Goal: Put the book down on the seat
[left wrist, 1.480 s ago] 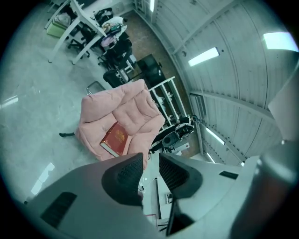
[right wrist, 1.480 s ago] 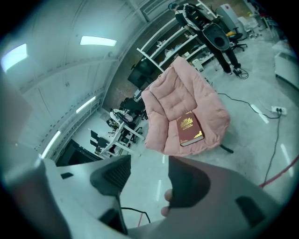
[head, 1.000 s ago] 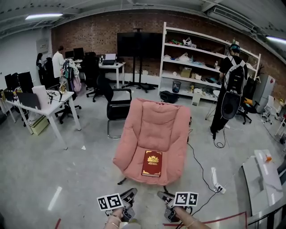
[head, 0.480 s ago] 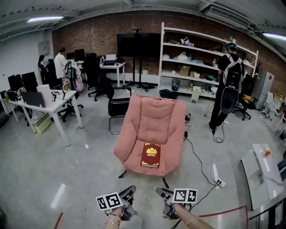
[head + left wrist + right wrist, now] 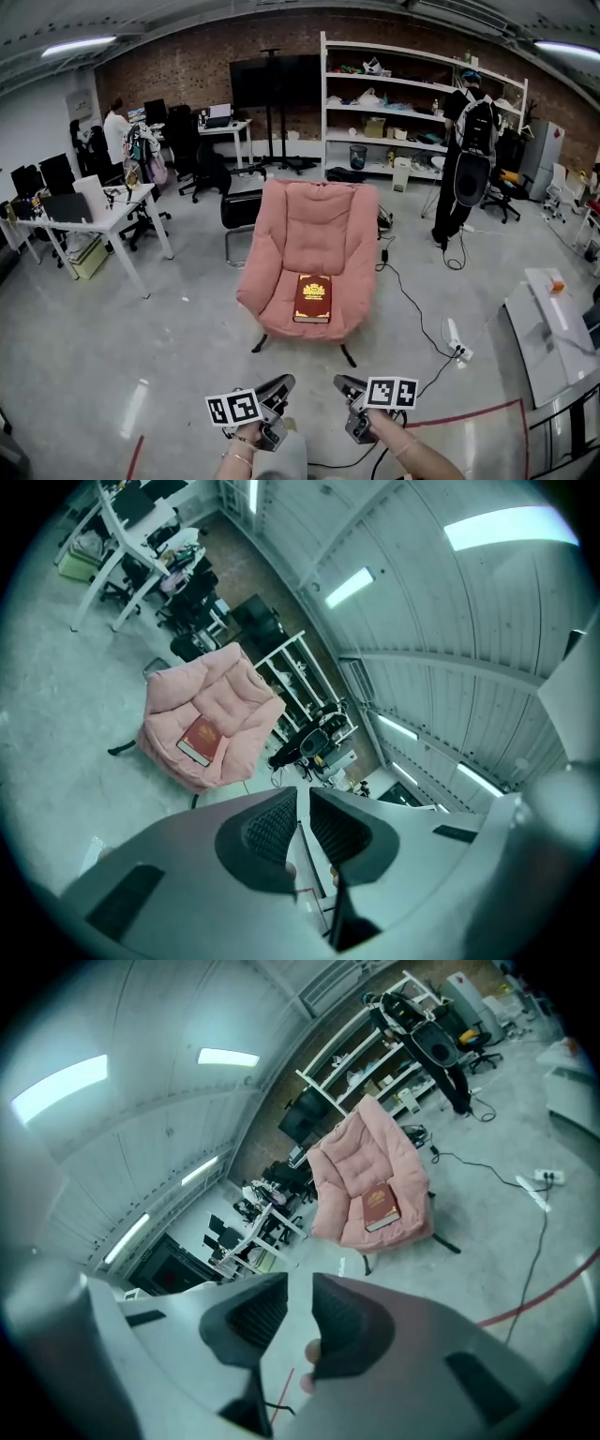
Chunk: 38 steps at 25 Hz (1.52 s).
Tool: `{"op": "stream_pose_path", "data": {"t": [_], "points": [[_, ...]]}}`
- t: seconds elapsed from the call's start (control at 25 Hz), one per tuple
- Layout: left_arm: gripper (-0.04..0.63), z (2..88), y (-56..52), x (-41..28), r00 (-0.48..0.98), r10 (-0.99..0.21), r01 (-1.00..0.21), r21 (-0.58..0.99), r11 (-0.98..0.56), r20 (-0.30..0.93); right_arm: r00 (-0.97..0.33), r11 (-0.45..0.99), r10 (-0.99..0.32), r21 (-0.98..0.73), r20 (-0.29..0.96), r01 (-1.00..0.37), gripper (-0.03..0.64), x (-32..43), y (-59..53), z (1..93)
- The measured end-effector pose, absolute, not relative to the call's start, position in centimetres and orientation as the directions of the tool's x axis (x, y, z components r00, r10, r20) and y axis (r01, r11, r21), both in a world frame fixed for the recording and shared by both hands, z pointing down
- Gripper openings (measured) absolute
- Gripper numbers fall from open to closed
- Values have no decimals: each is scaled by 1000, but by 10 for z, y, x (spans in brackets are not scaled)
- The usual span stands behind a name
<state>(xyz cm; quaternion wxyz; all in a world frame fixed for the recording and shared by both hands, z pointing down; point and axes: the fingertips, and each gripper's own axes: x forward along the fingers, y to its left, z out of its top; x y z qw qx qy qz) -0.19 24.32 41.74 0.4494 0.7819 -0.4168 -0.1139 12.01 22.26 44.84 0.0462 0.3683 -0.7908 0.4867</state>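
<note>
Now book [image 5: 312, 298] flat on seat [image 5: 278, 307], long axis toward backrest [image 5: 319, 225].

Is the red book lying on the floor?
No, the book lies flat on the pink seat, up off the floor.

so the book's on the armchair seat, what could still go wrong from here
The book lies toward the front of the pink armchair's soft seat, so a knock to the chair might slide it off. A black cable and a power strip lie on the floor to the right of the chair; anyone stepping there could trip.
</note>
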Motion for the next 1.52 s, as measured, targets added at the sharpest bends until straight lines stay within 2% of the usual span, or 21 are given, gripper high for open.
{"op": "stream_pose_path", "data": {"t": [0.4, 0.56, 1.08, 1.52], "points": [[43, 410, 287, 26, 694, -693, -525, 794, -305, 193, -707, 281, -576, -714, 410, -642, 52, 140, 262, 430], [12, 399, 299, 31, 718, -671, -520, 783, -341, 185, -715, 306, -572, -705, 401, -640, 34, 137, 275, 423], [-2, 380, 323, 34, 762, -630, -494, 766, -411, 153, -738, 306, -586, -751, 335, -584, 17, 131, 301, 414], [-2, 384, 332, 34, 751, -632, -522, 758, -392, 190, -740, 338, -572, -721, 353, -605, 15, 125, 308, 417]]}}
